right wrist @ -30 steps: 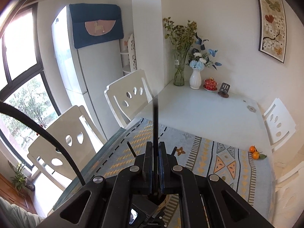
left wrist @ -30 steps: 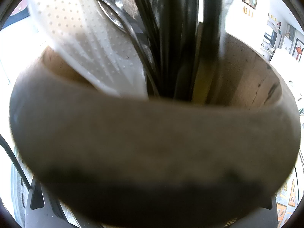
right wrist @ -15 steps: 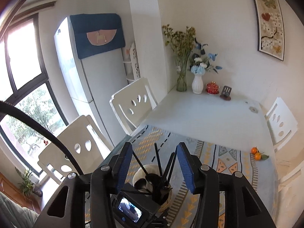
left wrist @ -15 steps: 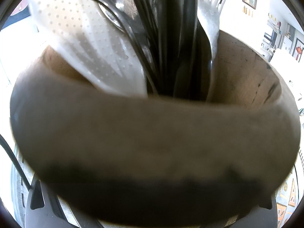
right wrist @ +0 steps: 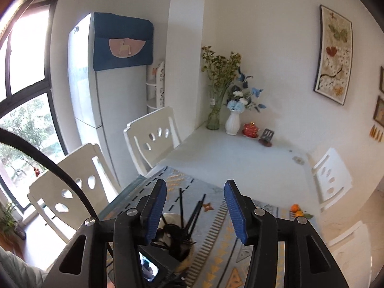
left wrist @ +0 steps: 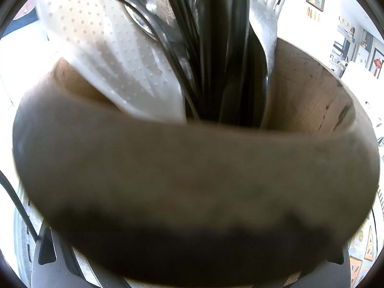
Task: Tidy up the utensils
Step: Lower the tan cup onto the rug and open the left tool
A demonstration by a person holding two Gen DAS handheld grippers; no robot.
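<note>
At a white dining counter point(right wrist: 228, 153) laid with a blue-grey patterned cloth point(right wrist: 216, 237), a round beige-brown utensil holder point(left wrist: 192, 168) fills the left wrist view, close to the lens and blurred along its near wall. Inside it stand a white plastic paddle with a dotted face point(left wrist: 115, 55) leaning to the left, a silver metal spoon point(left wrist: 144, 21) just beside it, a bunch of thin black handles point(left wrist: 223, 48) in the middle and a silver metal fork point(left wrist: 266, 24), tines up, against the right of the bunch.

The holder sits between the dark fingers point(left wrist: 45, 249) of the left tongs point(right wrist: 156, 270), whose pads are hidden behind it, so whether they press on it cannot be told.

In the right wrist view the right tongs point(right wrist: 195, 192) hang above the holder with their blue pads point(right wrist: 156, 206) standing well apart; the jaws have just been opening and nothing is gripped between them. The black handles poke up below and beyond the gap.

Further along the counter two small oranges point(right wrist: 296, 210) lie near the right edge of the cloth, and a white vase of blue flowers point(right wrist: 232, 122) stands at the far wall. White chairs point(right wrist: 151, 139) line the left side, before a tall white refrigerator point(right wrist: 105, 100).
</note>
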